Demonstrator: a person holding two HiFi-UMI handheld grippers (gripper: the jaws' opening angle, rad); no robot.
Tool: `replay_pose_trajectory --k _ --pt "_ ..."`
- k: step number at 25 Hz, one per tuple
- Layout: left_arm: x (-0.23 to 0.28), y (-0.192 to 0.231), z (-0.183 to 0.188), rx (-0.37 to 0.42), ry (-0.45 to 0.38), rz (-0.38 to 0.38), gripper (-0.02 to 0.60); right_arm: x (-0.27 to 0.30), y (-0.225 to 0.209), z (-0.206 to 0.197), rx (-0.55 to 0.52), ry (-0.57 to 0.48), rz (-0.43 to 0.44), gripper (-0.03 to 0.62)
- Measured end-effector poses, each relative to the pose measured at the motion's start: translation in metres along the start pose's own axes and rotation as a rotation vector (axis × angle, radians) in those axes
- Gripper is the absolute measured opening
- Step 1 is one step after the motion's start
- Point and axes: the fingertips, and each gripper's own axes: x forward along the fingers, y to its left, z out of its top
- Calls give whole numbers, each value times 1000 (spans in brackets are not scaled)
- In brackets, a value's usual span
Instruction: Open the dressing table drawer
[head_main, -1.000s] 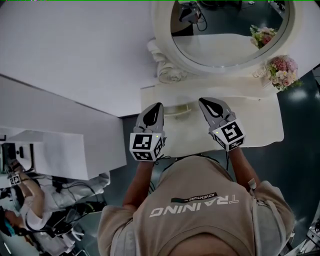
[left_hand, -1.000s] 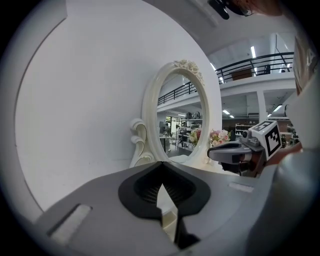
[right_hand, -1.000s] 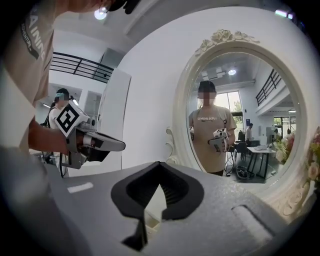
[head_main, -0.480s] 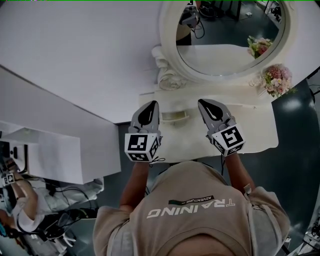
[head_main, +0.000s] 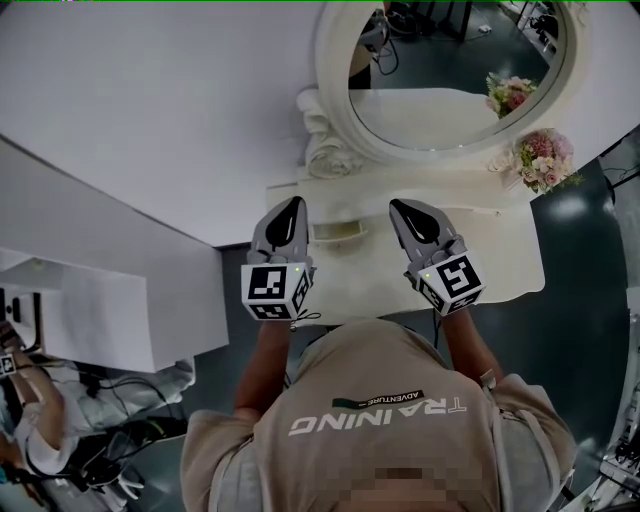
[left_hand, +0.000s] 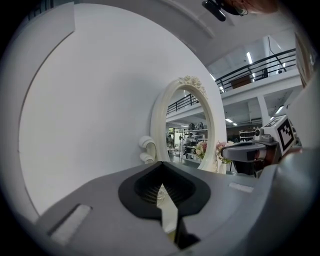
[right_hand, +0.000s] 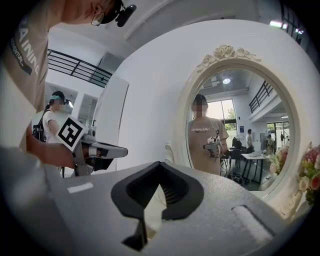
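Drawer hidden below dressing table's (head_main: 500, 262) near edge, progress unreadable; left gripper (head_main: 292, 208) and right gripper (head_main: 400, 210) pressed together, empty.

The head view looks steeply down onto the cream dressing-table surface (head_main: 500, 262). Each gripper view rides close behind its grey fingers (left_hand: 90, 205), facing level; all share the oval white-framed mirror (head_main: 450, 60).

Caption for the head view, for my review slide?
Head view: left gripper and right gripper, jaws shut, held above the white dressing table facing its oval mirror, flowers at right.
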Motion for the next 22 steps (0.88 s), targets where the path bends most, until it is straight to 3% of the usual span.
replay_pose_trajectory --k 22 --pt "7 5 -6 2 33 -19 17 10 -11 -5 -7 11 -11 3"
